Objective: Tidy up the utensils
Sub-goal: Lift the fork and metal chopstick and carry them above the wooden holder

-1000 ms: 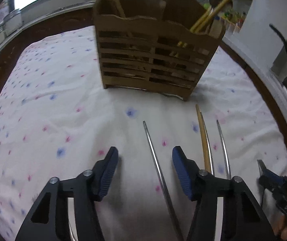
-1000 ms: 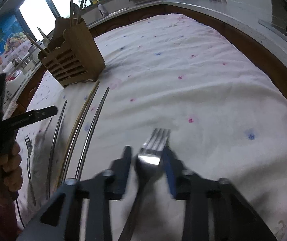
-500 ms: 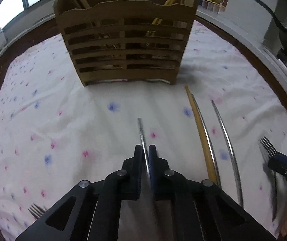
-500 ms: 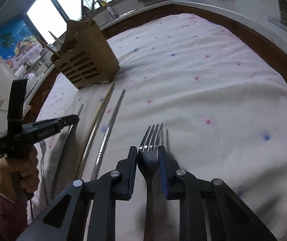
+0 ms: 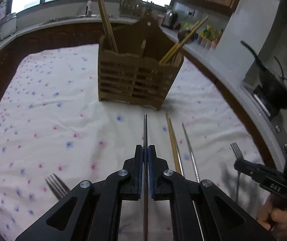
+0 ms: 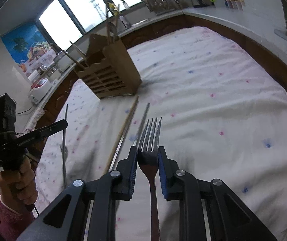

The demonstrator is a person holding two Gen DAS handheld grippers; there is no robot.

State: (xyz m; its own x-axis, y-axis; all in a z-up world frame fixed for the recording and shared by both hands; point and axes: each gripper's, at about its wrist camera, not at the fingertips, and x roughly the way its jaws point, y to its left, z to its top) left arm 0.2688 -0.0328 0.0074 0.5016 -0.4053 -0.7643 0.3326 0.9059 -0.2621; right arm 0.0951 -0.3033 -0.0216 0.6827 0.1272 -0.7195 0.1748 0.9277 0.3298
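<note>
My left gripper [image 5: 145,150] is shut on a metal chopstick [image 5: 145,130] and holds it above the flowered cloth [image 5: 53,120], pointing at the wooden utensil holder [image 5: 135,82]. My right gripper [image 6: 148,154] is shut on a fork [image 6: 150,134], tines forward and lifted off the cloth. The holder [image 6: 111,76] stands at the far side with several chopsticks leaning in its compartments. From the right wrist view the left gripper [image 6: 51,127] appears at the left, its chopstick [image 6: 64,132] hanging across it.
A wooden chopstick [image 5: 172,140] and a metal chopstick [image 5: 189,150] lie side by side on the cloth between the grippers. Another fork [image 5: 56,184] lies at the near left. Kitchen counters ring the table, with a black pot [image 5: 274,88] on the right.
My left gripper shut on the metal chopstick and raised it off the cloth. My right gripper tightened on the fork and lifted it; both views now look higher, toward the holder.
</note>
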